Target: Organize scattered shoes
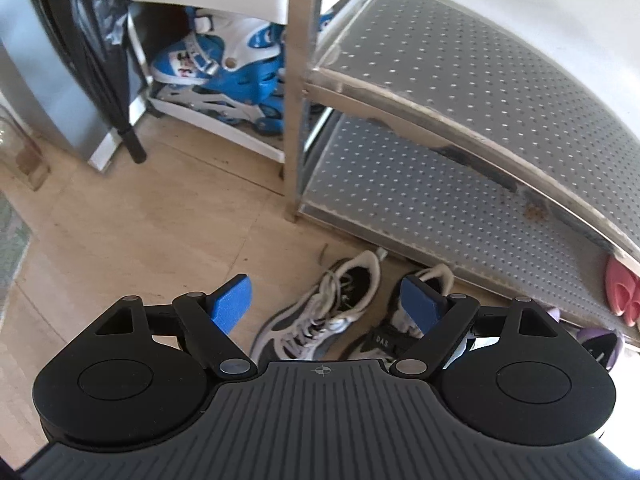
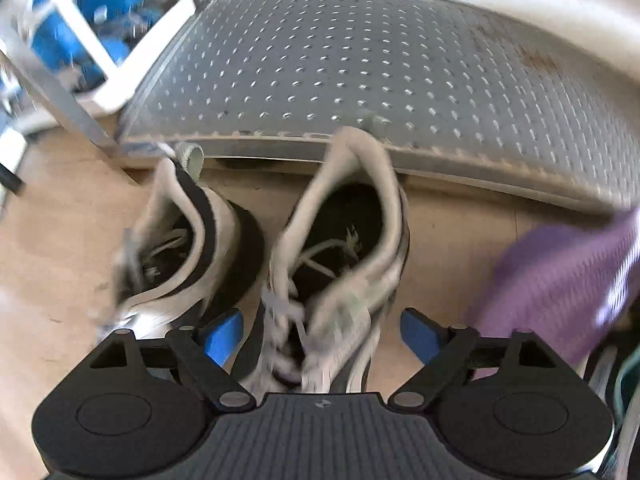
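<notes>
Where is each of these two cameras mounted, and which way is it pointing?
Left wrist: rides on the left gripper, looking steeply down at two sneakers on the floor before a metal rack; only its own open blue fingers show.
Right wrist: rides on the right gripper, looking steeply down, closer; one sneaker lies between its fingers, which do not press on it; picture blurred.
Shared: both sneakers, rack, floor, blue skates.
</notes>
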Available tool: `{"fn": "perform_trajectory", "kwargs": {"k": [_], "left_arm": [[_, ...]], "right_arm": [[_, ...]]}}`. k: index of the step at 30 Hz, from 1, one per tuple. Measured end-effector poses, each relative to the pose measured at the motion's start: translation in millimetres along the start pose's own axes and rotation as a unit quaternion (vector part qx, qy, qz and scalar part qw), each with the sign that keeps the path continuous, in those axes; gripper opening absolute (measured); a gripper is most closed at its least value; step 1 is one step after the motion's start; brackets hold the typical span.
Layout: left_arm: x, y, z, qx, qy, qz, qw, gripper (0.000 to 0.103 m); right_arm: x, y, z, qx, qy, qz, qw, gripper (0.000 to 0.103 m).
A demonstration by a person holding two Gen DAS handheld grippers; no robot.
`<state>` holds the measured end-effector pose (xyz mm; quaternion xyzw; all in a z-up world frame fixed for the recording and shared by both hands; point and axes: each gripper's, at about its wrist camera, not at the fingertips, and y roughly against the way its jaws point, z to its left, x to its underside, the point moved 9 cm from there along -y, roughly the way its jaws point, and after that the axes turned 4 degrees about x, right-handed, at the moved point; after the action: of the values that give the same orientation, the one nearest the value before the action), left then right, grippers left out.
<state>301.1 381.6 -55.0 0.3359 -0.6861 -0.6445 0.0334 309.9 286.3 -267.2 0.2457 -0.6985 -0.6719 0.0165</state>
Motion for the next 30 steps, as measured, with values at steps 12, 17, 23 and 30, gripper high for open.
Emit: {"fn": "perform_trajectory", "kwargs": {"k": [12,17,23,30], "left_arm": [[-5,4,4,0.008,0.013,-0.007,0.9999,0.086],[-8,7,14,0.006,0.04,-0.014,0.9991,0.086],[-12,10,30,-0.005,0.056,-0.022,0.9982,0.087],[-17,3,41,-0.016,0.057,-0.015,0.9981,0.087]], "right_arm": [[6,23,2,-0.007,0.096,-0.006,0.995,0.067],[6,71,9,-0.113,-0.082,-0.024,0.99,0.089],[11,56,70,-0.149,-0.093,0.023,0.984,0.092],[7,16,116,-0.061,0.018,0.028,0.998,0.085]]}}
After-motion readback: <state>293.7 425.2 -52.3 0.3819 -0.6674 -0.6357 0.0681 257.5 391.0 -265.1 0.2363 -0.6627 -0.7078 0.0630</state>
